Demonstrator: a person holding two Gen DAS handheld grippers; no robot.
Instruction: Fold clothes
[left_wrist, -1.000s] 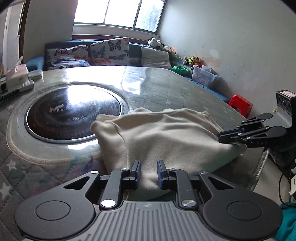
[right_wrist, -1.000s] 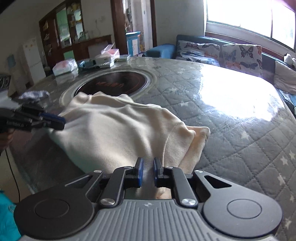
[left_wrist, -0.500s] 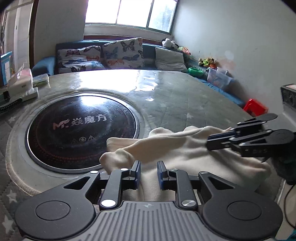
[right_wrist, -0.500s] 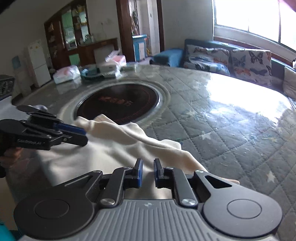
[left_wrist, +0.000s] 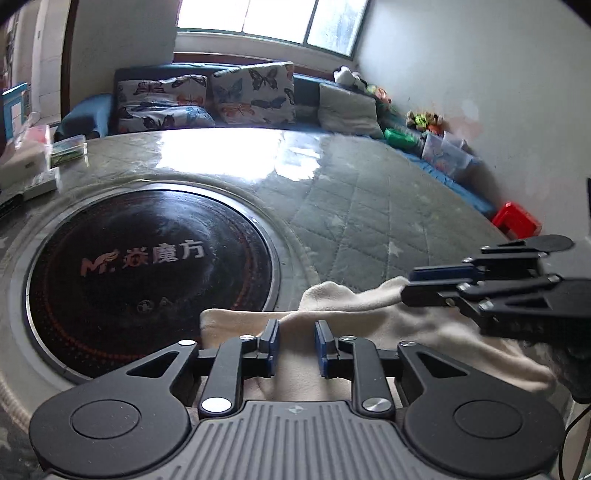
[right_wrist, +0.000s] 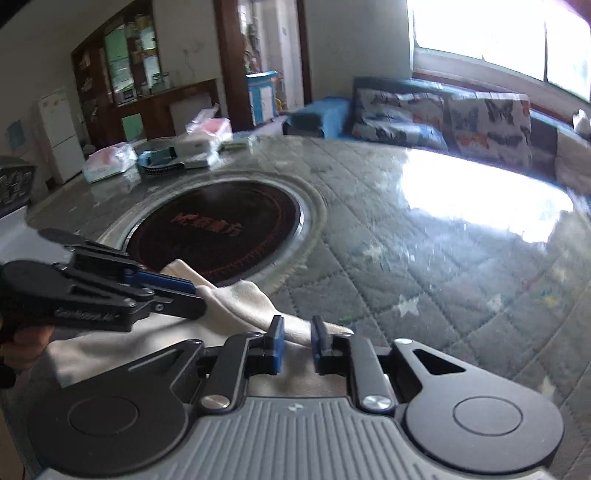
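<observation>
A cream garment (left_wrist: 369, 314) lies on the quilted table near its front edge, beside the black round hob (left_wrist: 147, 258). My left gripper (left_wrist: 297, 332) has the cloth between its blue pads, and its jaws are opening. My right gripper (left_wrist: 406, 286) reaches in from the right with the garment's raised edge at its tips. In the right wrist view the right gripper (right_wrist: 297, 328) straddles a fold of the garment (right_wrist: 240, 299), and its jaws are opening too. The left gripper (right_wrist: 197, 301) comes in from the left, with cloth leaving its tips.
The grey quilted table (left_wrist: 369, 206) stretches away under glare. Boxes and packets (right_wrist: 184, 151) sit at its far side. A sofa with butterfly cushions (left_wrist: 221, 96) stands under the window. A red stool (left_wrist: 517, 221) is by the wall. A hand (right_wrist: 26, 343) holds the left gripper.
Both grippers moved forward across the table toward the hob, carrying the garment's edge with them. Less cloth now shows ahead of the fingers. The gap between each pair of pads looks slightly wider.
</observation>
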